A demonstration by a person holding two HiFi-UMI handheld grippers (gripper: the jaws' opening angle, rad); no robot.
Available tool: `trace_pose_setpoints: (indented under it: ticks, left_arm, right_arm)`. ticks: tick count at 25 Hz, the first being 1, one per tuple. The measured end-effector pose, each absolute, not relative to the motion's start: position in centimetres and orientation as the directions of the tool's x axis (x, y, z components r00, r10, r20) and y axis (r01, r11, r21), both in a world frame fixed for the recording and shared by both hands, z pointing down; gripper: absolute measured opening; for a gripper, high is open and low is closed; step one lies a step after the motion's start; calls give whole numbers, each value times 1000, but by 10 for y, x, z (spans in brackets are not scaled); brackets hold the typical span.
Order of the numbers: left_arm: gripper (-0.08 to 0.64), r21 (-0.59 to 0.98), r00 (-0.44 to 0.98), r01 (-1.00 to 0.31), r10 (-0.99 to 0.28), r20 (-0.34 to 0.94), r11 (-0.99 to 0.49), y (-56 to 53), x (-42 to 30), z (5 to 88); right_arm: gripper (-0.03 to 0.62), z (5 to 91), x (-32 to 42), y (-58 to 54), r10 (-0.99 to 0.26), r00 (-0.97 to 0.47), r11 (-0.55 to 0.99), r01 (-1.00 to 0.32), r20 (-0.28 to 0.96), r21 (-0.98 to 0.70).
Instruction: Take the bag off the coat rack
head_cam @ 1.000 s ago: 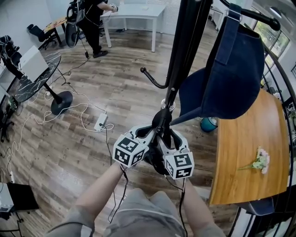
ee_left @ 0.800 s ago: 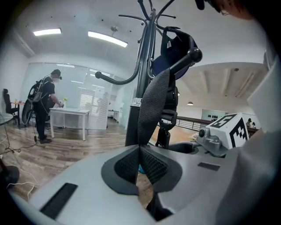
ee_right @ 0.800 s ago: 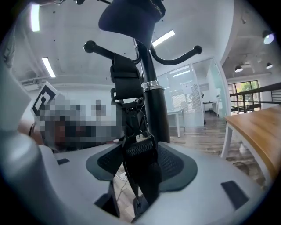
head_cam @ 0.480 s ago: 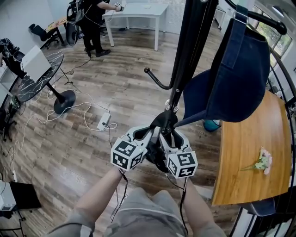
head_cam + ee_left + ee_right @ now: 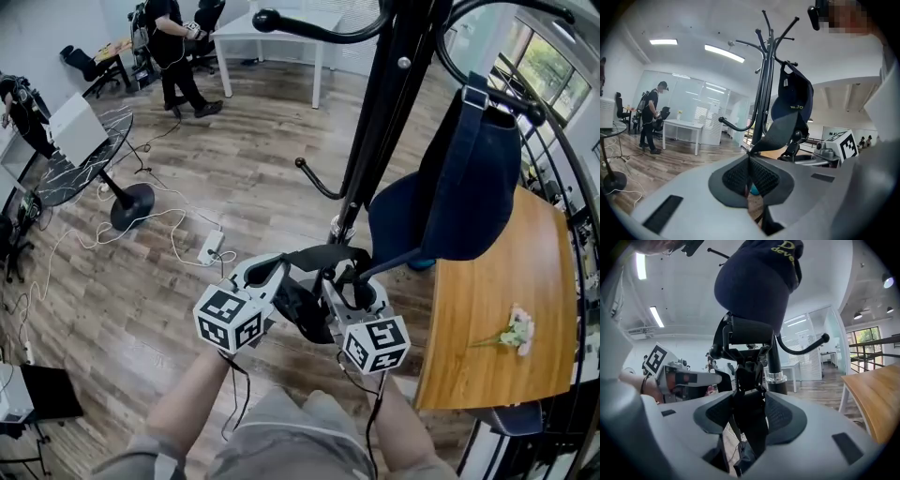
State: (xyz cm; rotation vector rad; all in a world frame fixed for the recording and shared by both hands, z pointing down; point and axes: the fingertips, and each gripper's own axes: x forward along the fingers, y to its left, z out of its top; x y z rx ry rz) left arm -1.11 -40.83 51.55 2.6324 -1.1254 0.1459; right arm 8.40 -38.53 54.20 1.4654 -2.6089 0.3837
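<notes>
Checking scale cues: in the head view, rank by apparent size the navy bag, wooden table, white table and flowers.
1. Wooden table and navy bag: too alike to split.
2. White table, shrunk by distance.
3. Flowers.

Showing matt navy cloth in the bag (image 5: 469,187) above the right gripper (image 5: 749,411); showing coarse black woven webbing in the strap (image 5: 323,253) between its dimpled, matt rubbery pads (image 5: 780,414); gleaming faintly as black painted metal along the coat rack (image 5: 382,112) ahead, with a bright polished collar (image 5: 774,377); shining smooth and satiny across the wooden table (image 5: 487,281) to its right.
</notes>
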Motion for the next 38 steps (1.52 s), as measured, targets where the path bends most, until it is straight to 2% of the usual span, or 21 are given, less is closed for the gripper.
trace_pose_setpoints:
  ticks: [7,14,20,29,38]
  left_arm:
    - [14,256,658,-750,-729,191,-610,-388,-42,476]
    - [15,266,608,-786,-776,166,-559,-353,-68,444]
    - [14,296,529,-830,-836,146,-473,-332,-121,413]
    - [15,199,428,-891,-900,77,-407,-278,-188,339]
    - [15,80,279,-958,-960,23,-276,-231,-245,278]
  right_arm:
    - [219,503,56,-355,-759,-601,582,-799,253,-152]
    - [219,478,41,-327,-711,-659,620,-752,246,-225]
    - [219,445,-1,-312,-652,-721,683,-693,236,-230]
    - [216,374,-55,-286,-568,-808,787,-589,157,-185]
    - [216,314,-112,-263,-420,-905,897,-426,74,-117]
